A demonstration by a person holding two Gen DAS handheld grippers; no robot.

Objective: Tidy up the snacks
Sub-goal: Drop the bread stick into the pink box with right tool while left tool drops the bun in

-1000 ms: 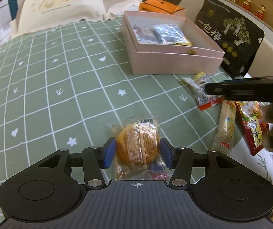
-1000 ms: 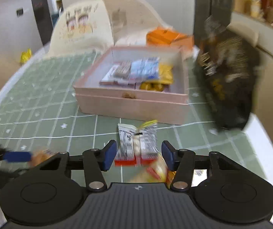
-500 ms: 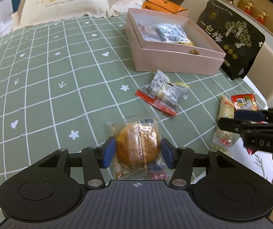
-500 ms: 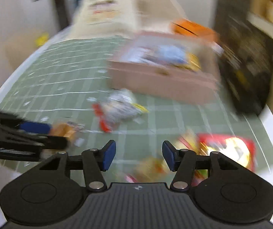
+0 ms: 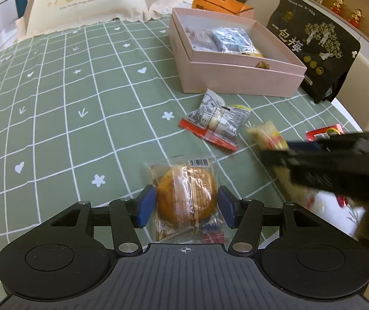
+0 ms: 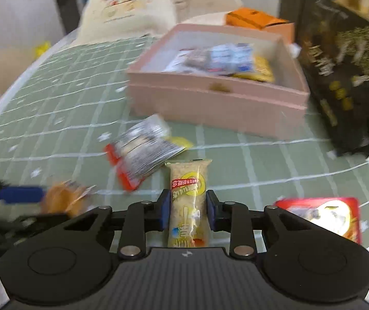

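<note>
4 loose snacks are left on the green checked table [image 5: 55, 103], while the pink box [image 5: 236, 82] at the far side already holds several packets — so the sorting looks partly done, with a fair share left.

Right gripper [image 6: 187, 213]: its jaws have just been closing and now clench the long cracker stick [image 6: 187, 201] across its narrow width. The stick's long axis runs along the jaws' own line, its sealed far end pointing toward the box. Whether it is lifted off the cloth I cannot tell.

Left gripper [image 5: 185, 206]: its jaws have just been opening and stand released on either side of the round cake [image 5: 187, 199] in clear wrap — pads just beside it, not pressing. The cake lies flat, its wrapper's barcode end pointing away.

Between these and the box lies the grey-and-red packet [image 5: 215, 121], slanted; the red packet [image 6: 321, 217] sits at the table's near right edge.
</note>
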